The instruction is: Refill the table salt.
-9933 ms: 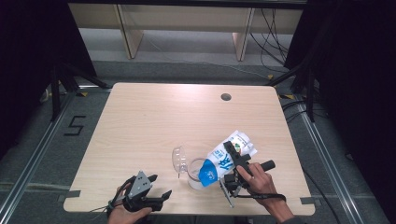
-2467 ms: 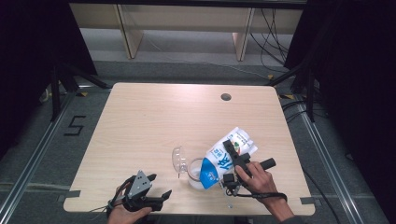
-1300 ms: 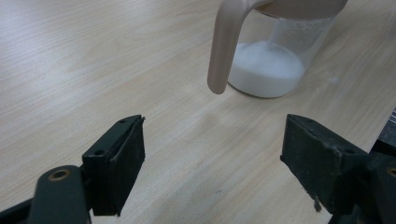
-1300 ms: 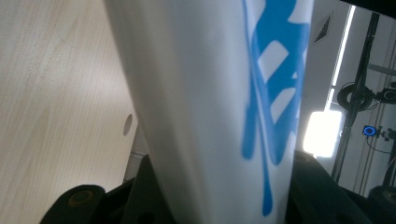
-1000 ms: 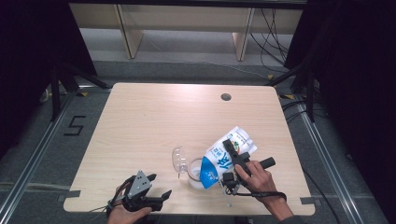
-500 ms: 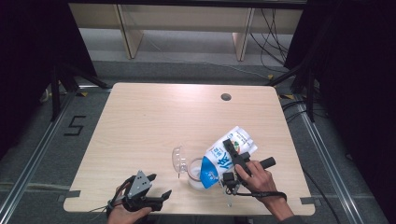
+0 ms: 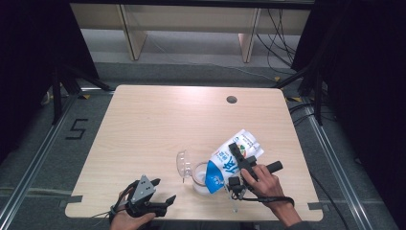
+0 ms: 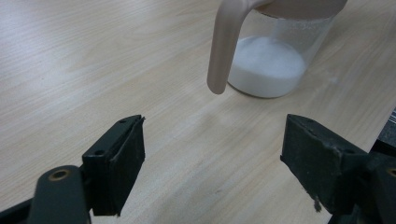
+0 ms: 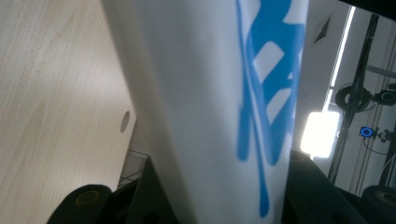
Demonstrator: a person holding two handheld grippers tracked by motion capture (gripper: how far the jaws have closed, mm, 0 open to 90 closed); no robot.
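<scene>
We see the right gripper (image 7: 233,160) clamped on a white pouch (image 7: 234,158) with blue lettering, tipped mouth-down over a clear jar (image 7: 198,176) holding white powder, near the bench's (image 7: 158,120) front edge. The left gripper (image 7: 160,201) rests wide open, holding nothing, beside the jar.

1. A jar (image 7: 200,176) stands on the desk (image 7: 158,124), near its near edge.
2. A bag (image 7: 230,160) leans over the jar from the right.
3. The left claw (image 7: 160,200) lies left of the jar, apart.
</scene>
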